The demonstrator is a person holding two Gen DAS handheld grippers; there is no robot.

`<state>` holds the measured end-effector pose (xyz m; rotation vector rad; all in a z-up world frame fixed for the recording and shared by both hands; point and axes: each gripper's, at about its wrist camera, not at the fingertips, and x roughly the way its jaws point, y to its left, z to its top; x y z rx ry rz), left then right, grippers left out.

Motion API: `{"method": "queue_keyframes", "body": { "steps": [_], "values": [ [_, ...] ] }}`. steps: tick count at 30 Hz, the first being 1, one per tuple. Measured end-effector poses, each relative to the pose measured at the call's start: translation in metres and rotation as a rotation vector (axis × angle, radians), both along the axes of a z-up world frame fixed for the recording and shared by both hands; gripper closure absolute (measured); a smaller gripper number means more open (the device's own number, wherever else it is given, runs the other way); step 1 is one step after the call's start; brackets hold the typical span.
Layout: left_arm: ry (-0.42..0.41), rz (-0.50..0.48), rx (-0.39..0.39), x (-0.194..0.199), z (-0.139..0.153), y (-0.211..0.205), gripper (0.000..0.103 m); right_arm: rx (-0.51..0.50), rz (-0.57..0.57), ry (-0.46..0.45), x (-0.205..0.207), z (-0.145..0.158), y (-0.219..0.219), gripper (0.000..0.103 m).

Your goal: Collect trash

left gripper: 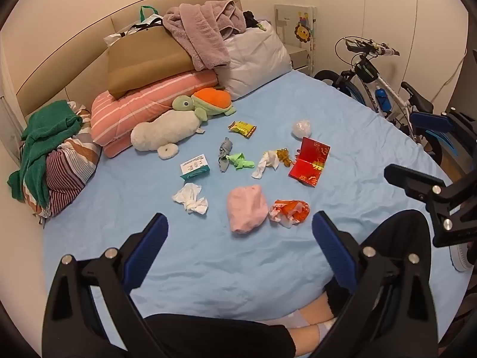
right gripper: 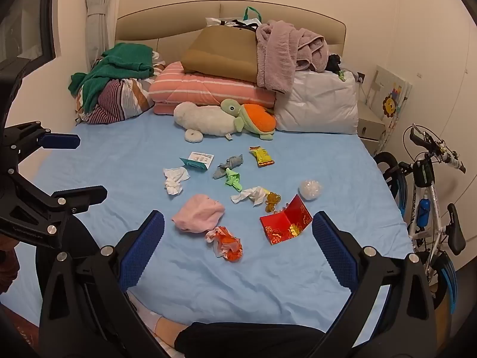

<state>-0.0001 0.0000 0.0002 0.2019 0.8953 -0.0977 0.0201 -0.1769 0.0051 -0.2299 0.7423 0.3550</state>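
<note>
- We hold the left gripper (left gripper: 238, 232) and right gripper (right gripper: 238, 232) over the bed's (left gripper: 342, 125) foot edge, jaws spread wide and empty: collecting looks not yet begun.
- The trash lies mid-bed: orange wrapper (right gripper: 225, 243) nearest, beside the pink cloth (right gripper: 198, 217); red envelope (right gripper: 286, 223) and crumpled tissue (left gripper: 190, 198) further on.
- Next, we judge, a forward reach over open sheet; the bicycle (right gripper: 429, 185) crowds the right edge.

Bed (right gripper: 89, 155), blue sheet. At its head: pink striped quilt (right gripper: 208, 89) under a tan bag (right gripper: 220, 53) and mauve towel (right gripper: 277, 56); white pillow (right gripper: 319, 101); green cloth (right gripper: 119, 62) on striped bundle (right gripper: 116, 101). Before the quilt: turtle plush (right gripper: 253, 116), white plush (right gripper: 202, 119). Beside the bed: bicycle (right gripper: 429, 185).
</note>
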Motion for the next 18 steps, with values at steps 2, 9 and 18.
{"method": "queue_keyframes", "body": {
  "steps": [2, 9, 18],
  "values": [
    [-0.008, 0.003, -0.001, -0.0004, 0.0003, 0.0004, 0.006, 0.0, 0.0, 0.0, -0.0001, 0.0, 0.0002, 0.007],
    [-0.003, 0.0, -0.007, -0.0005, 0.0007, 0.0002, 0.006, -0.001, 0.0, -0.001, -0.0004, 0.0007, 0.0011, 0.007],
    [-0.005, 0.0, -0.012, -0.0002, 0.0044, -0.0019, 0.006, 0.002, 0.004, -0.002, -0.0033, 0.0023, 0.0018, 0.007]
  ]
}}
